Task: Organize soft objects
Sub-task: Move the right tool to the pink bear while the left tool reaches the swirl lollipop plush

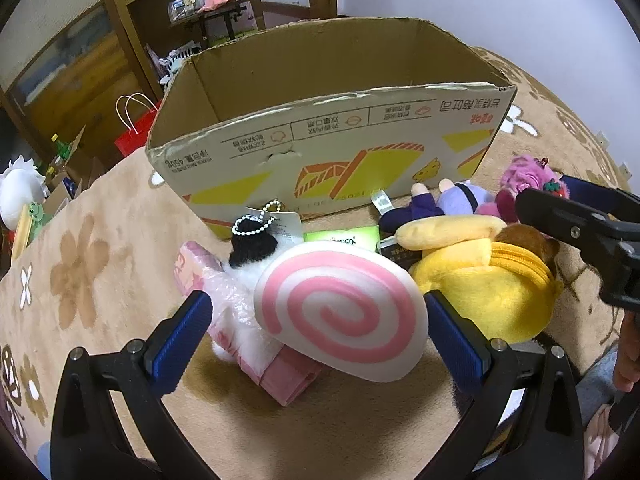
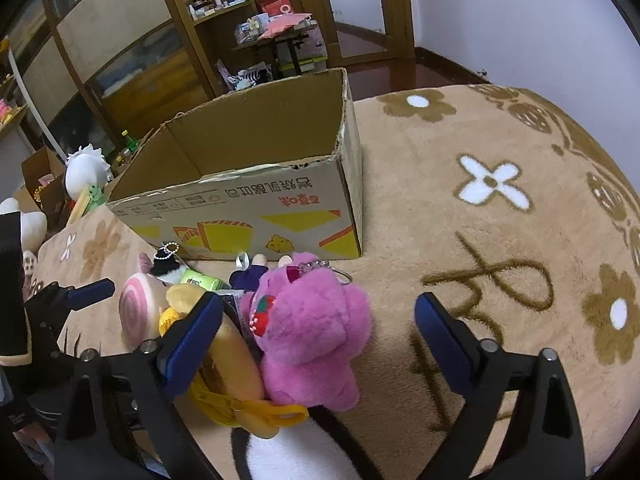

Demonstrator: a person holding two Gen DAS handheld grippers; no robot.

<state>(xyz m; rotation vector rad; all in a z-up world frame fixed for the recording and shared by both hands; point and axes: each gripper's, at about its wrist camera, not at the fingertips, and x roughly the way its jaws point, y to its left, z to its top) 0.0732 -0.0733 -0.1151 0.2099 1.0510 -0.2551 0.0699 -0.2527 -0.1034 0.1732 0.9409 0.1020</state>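
An open cardboard box stands on the beige flowered blanket; it also shows in the right wrist view. Before it lies a heap of soft toys. My left gripper is open, its blue pads on either side of a pink-and-white spiral cushion. The cushion rests on a pink packet and a black-and-white plush. A yellow plush lies to the right. My right gripper is open around a purple plush bear.
A green packet and a small doll in dark clothes lie by the box. Beyond the blanket's left edge stand a red bag, shelves and a cluttered small table. Bare blanket lies to the right.
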